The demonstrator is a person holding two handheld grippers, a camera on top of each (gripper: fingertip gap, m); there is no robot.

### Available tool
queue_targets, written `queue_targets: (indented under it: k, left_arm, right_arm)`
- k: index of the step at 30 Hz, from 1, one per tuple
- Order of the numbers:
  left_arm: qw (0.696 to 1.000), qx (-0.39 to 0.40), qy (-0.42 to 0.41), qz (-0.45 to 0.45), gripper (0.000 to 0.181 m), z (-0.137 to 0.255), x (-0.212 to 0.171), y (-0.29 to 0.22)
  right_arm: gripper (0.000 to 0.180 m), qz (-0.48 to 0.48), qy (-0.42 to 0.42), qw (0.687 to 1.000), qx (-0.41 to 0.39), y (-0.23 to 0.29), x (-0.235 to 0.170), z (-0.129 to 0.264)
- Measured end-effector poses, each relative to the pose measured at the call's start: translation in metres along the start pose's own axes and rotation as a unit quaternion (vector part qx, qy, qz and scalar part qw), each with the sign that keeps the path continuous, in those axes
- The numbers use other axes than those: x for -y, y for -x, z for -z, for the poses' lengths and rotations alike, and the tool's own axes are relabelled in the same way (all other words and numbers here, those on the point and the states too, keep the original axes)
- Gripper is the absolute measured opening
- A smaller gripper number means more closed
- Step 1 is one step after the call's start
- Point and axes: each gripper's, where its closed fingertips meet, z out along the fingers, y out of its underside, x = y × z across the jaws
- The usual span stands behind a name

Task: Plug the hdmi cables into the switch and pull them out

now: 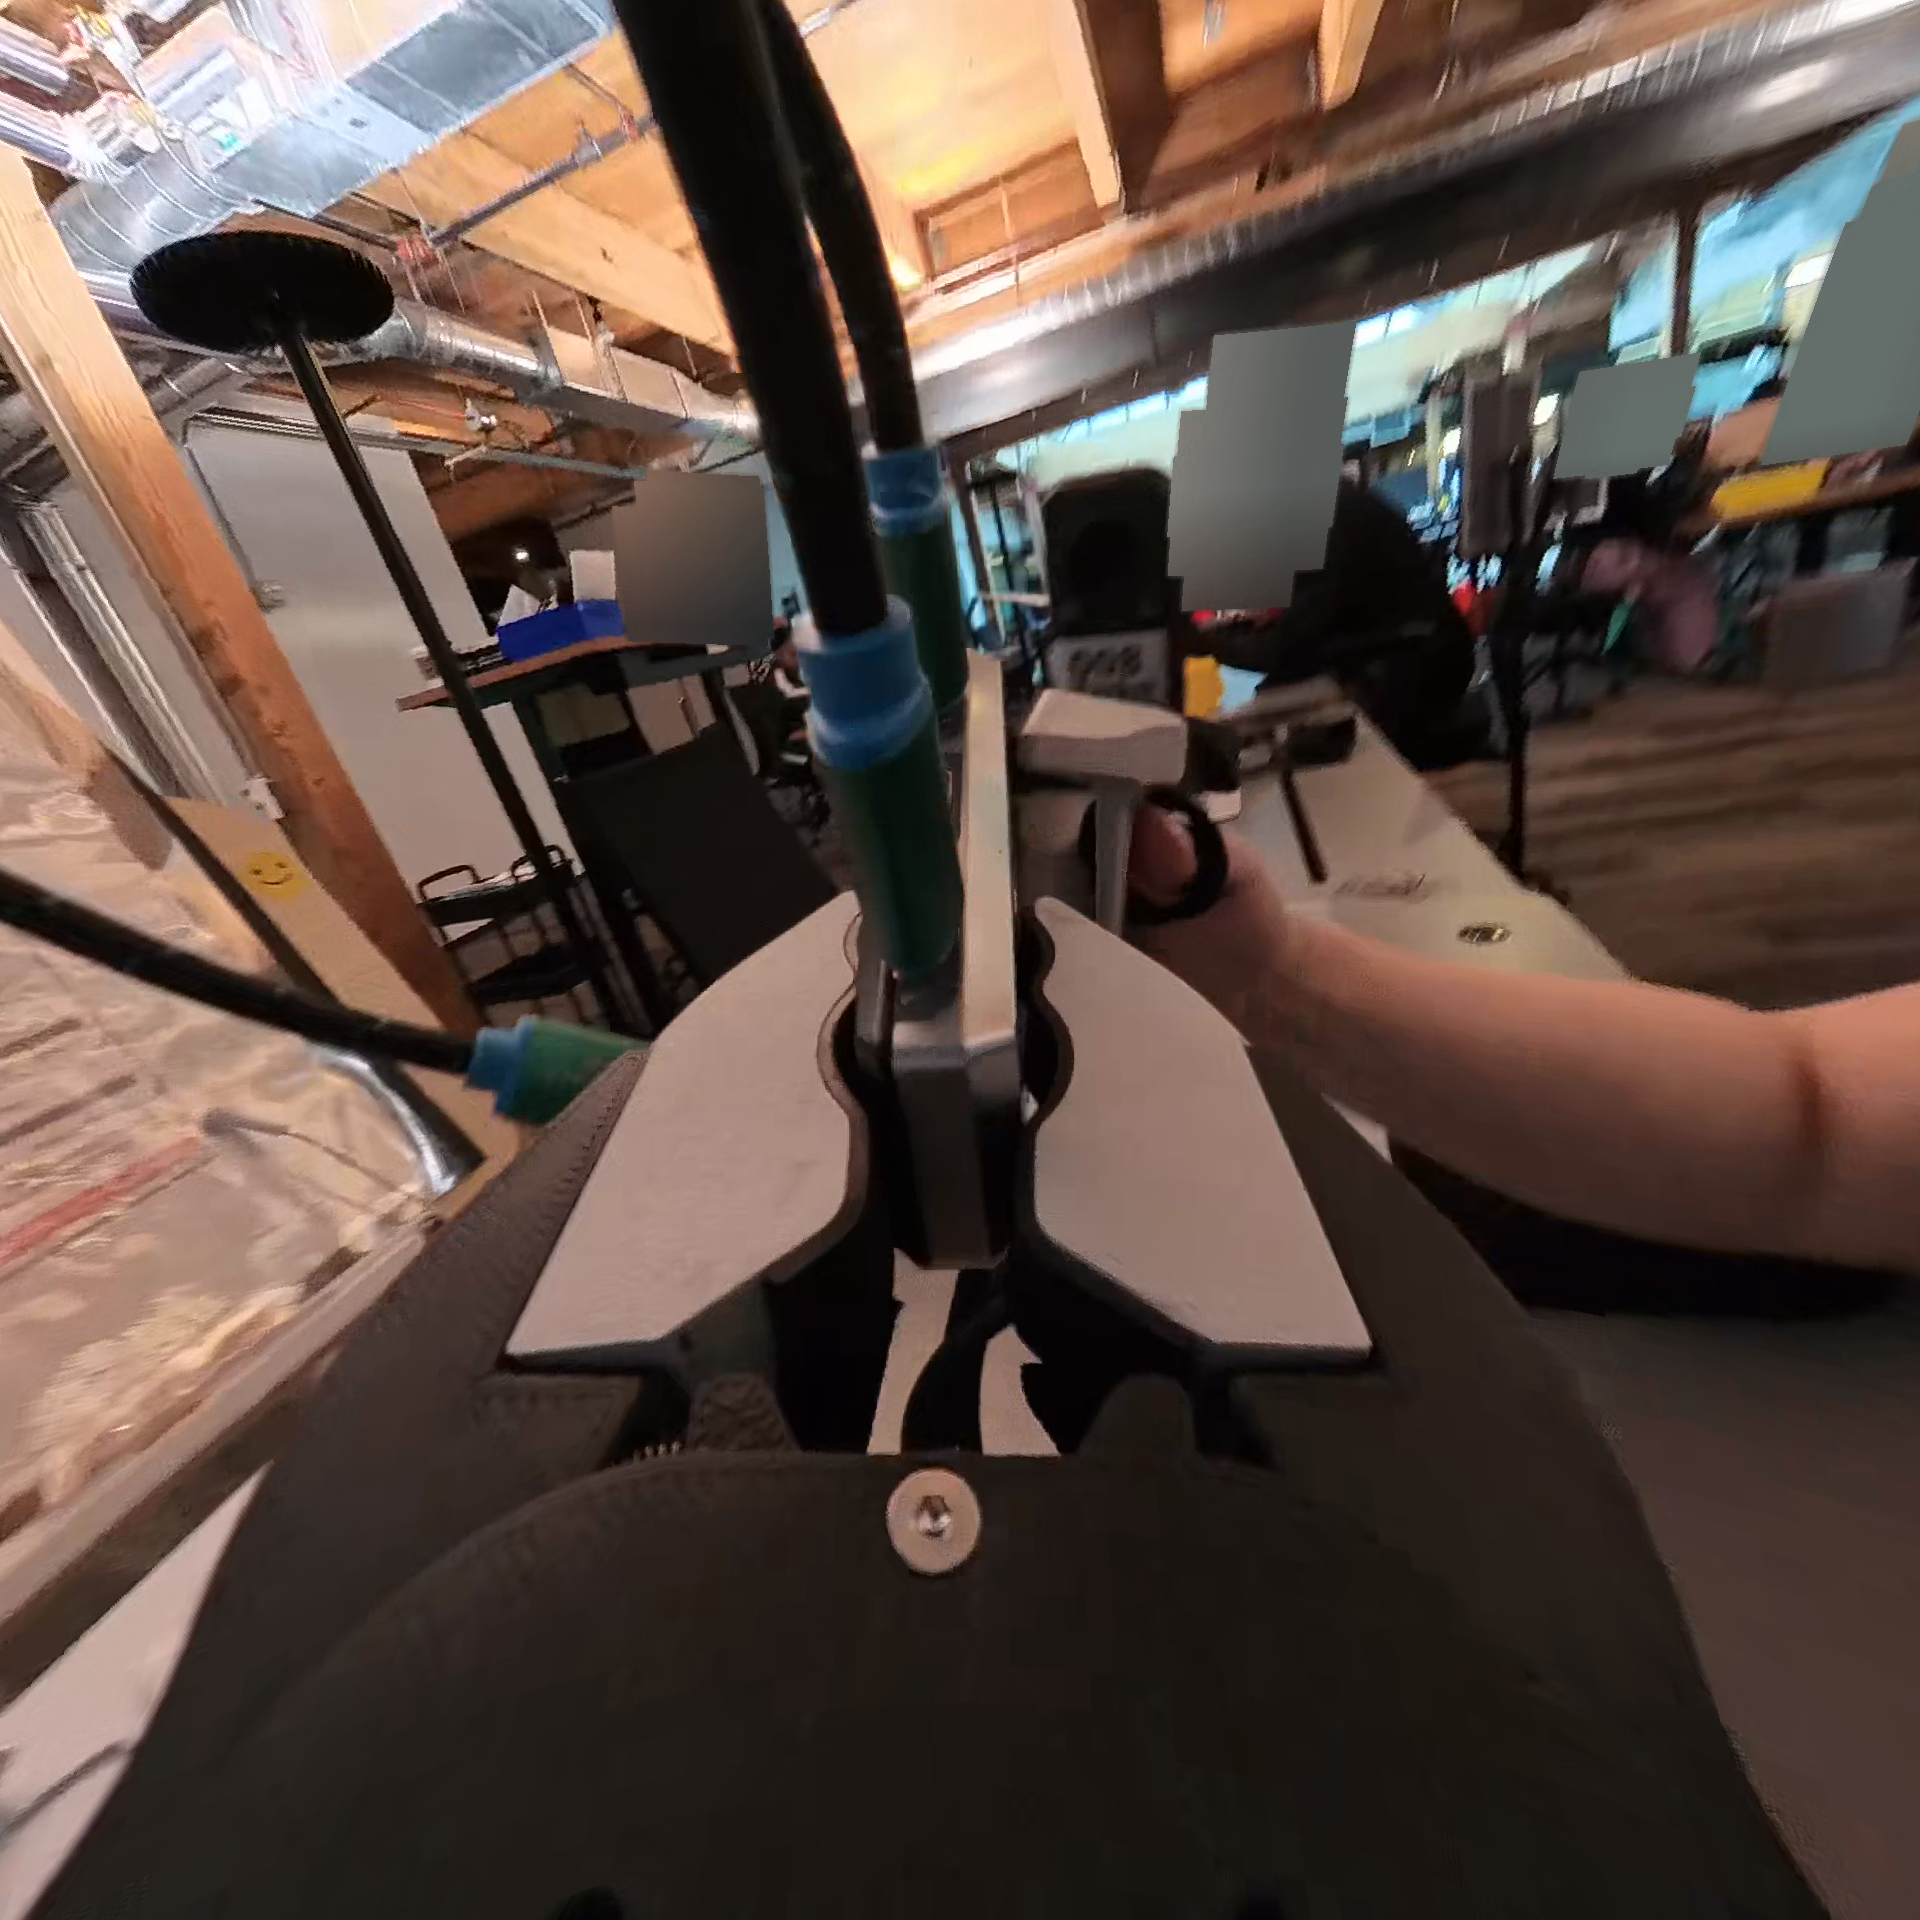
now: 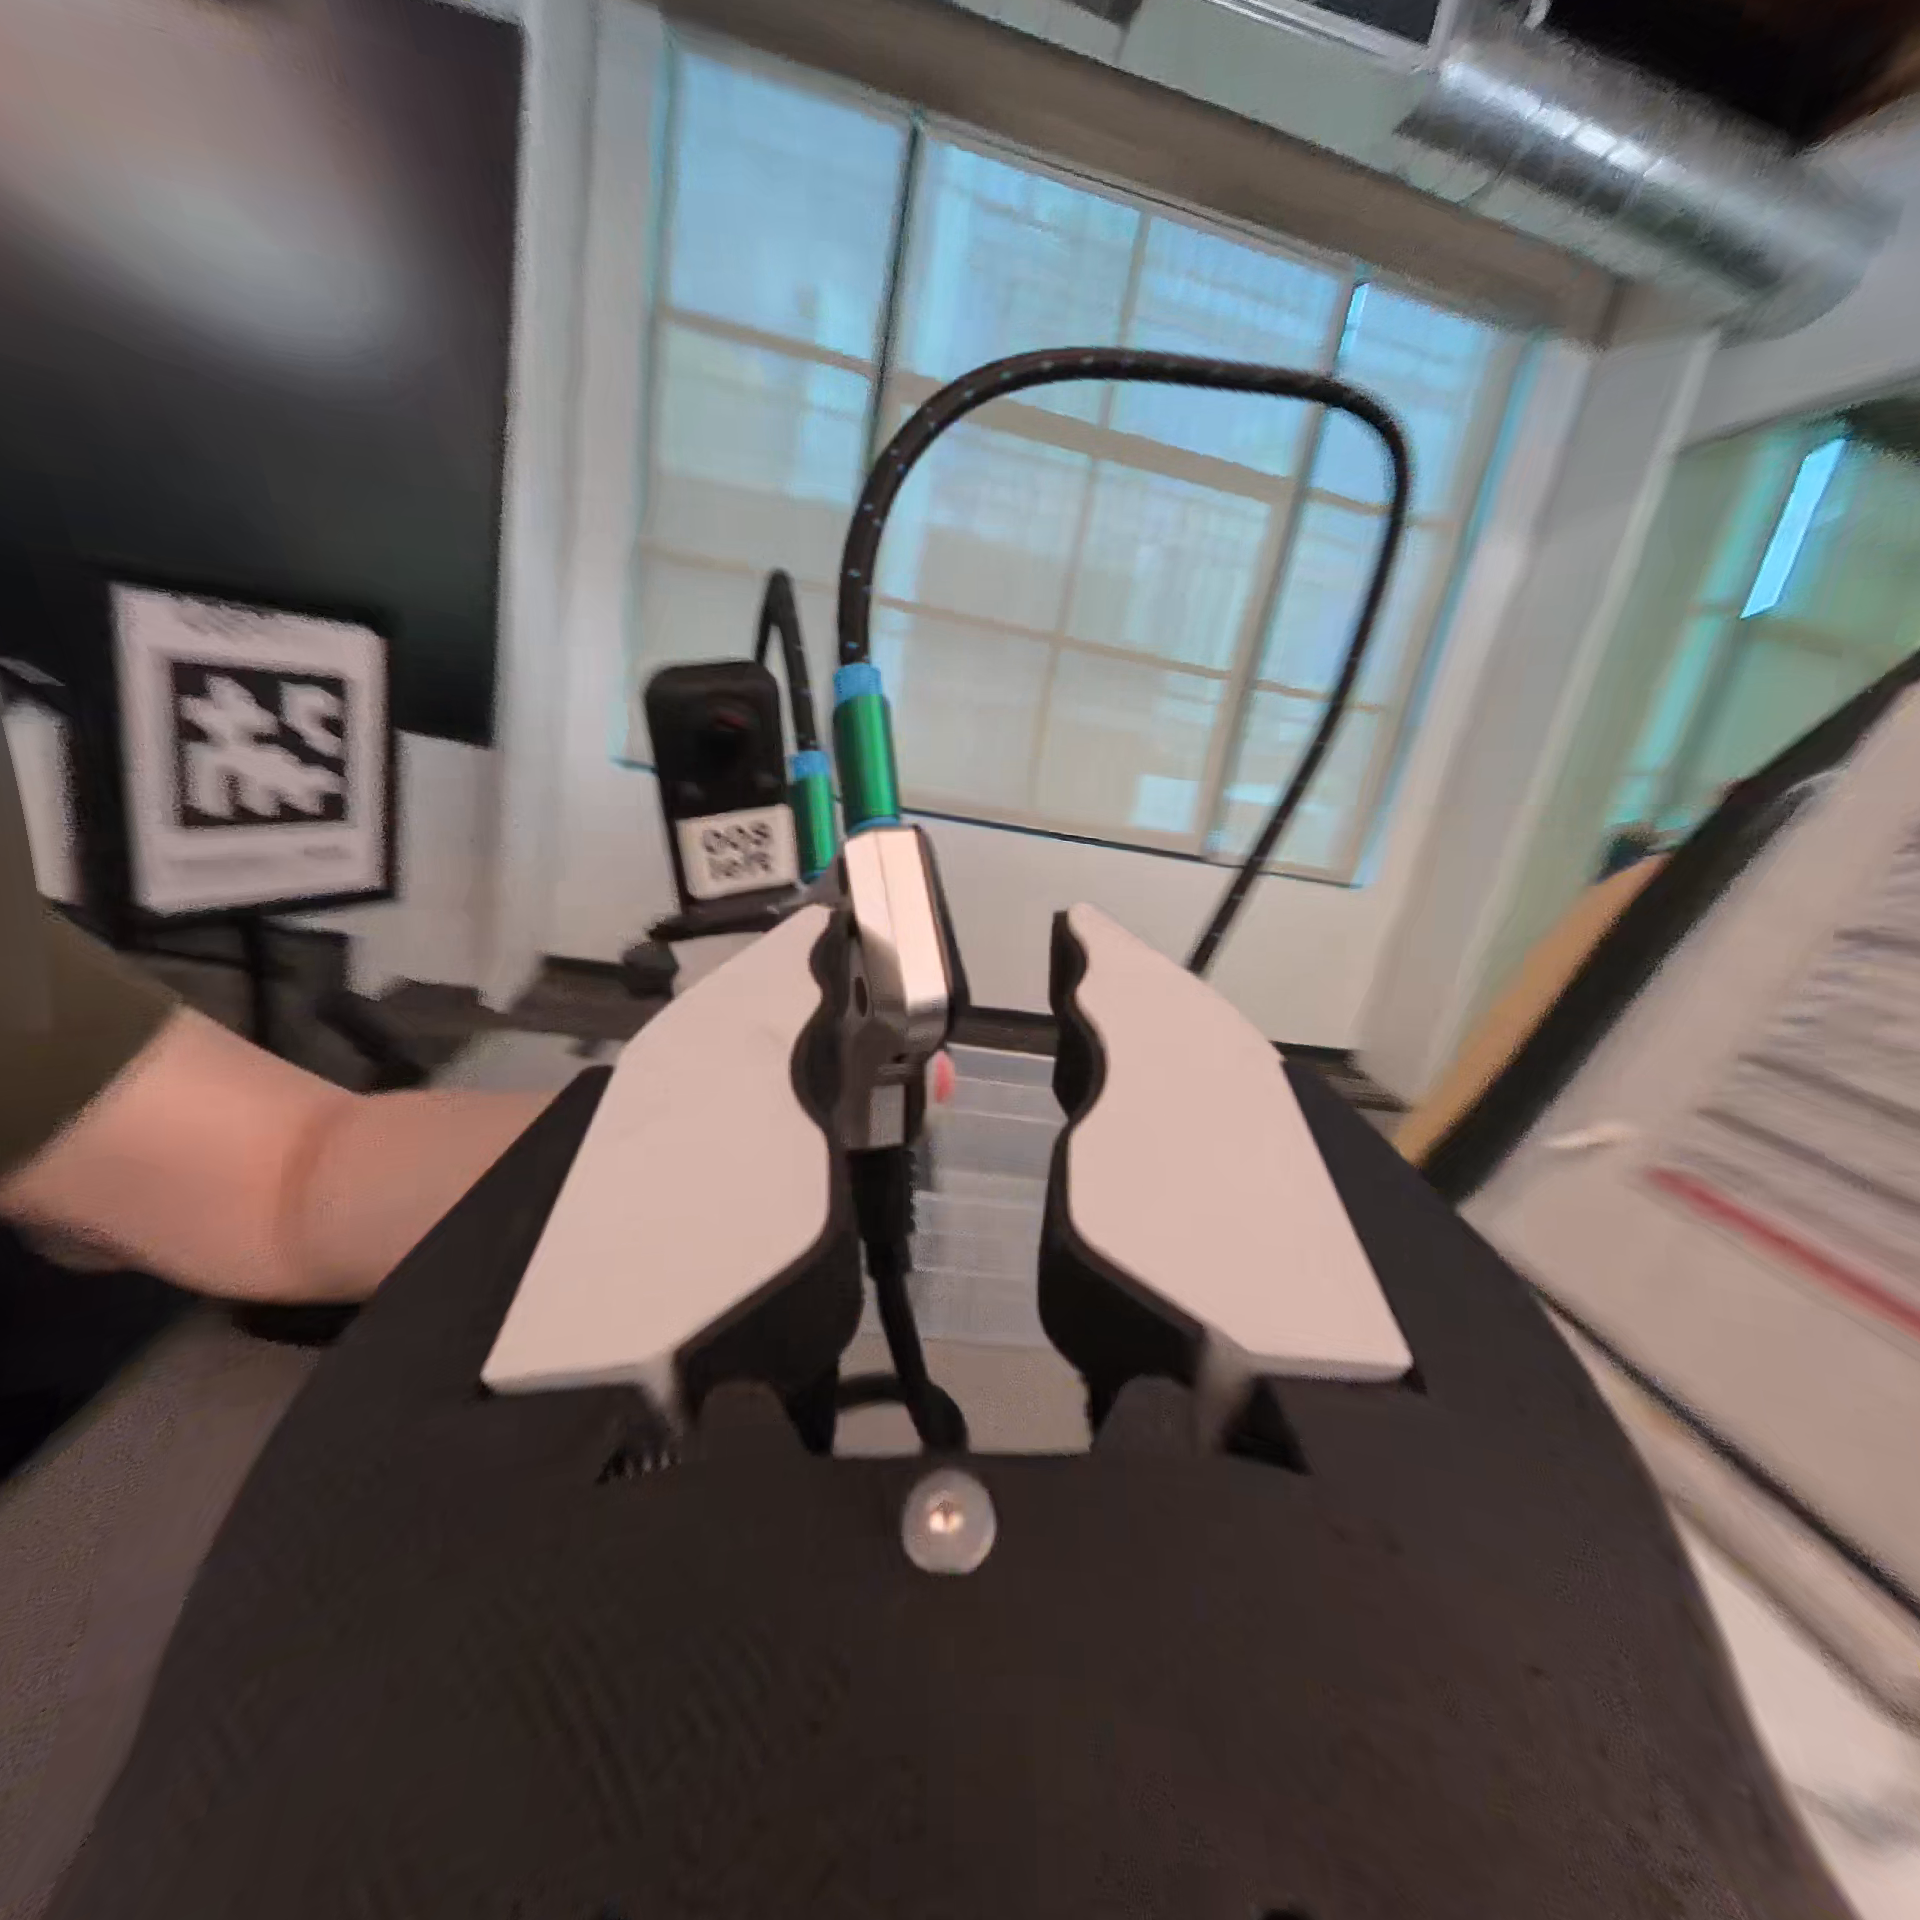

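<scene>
Your left gripper (image 1: 940, 1049) clamps the silver switch (image 1: 961, 1039), two green-plugged cables (image 1: 894, 821) seated in it. Only the left view shows a third plug (image 1: 540, 1065) loose. Your right gripper (image 2: 945, 997) stands apart beside the switch (image 2: 904, 935).

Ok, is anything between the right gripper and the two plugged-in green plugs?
Nothing visible. The right gripper is open with the switch between its jaws; both green plugs stand in the switch's far end, uncovered. The left gripper clamps the switch.

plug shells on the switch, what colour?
Green plugs with blue collars; clearest in the right wrist view.
</scene>
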Motion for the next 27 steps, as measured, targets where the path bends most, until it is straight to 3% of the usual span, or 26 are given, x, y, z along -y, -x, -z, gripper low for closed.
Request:
queue_targets:
  k: [6, 11, 14, 18, 22, 27]
  left_arm:
    - [0.986, 0.048, 0.088, -0.133, 0.022, 0.005, -0.02, 0.013]
    - [0.962, 0.098, 0.146, -0.207, 0.022, 0.008, -0.035, 0.026]
    - [0.947, 0.116, 0.178, -0.238, 0.022, 0.007, -0.044, 0.03]
    - [0.924, 0.139, 0.221, -0.281, 0.022, 0.005, -0.057, 0.035]
    - [0.89, 0.164, 0.247, -0.345, 0.022, 0.004, -0.064, 0.039]
    - [0.817, 0.247, 0.267, -0.448, 0.023, 0.016, -0.055, 0.062]
  right_arm:
    - [0.029, 0.2, 0.098, 0.973, -0.062, 0.015, 0.011, 0.006]
    - [0.014, 0.366, 0.175, 0.903, -0.139, 0.034, 0.018, -0.012]
    - [0.024, 0.382, 0.23, 0.889, -0.103, 0.059, -0.001, -0.031]
    - [0.029, 0.412, 0.264, 0.861, -0.137, 0.057, -0.014, -0.04]
    - [0.026, 0.37, 0.266, 0.874, -0.166, 0.043, -0.018, -0.038]
    - [0.007, 0.321, 0.291, 0.891, -0.137, 0.038, -0.033, -0.029]
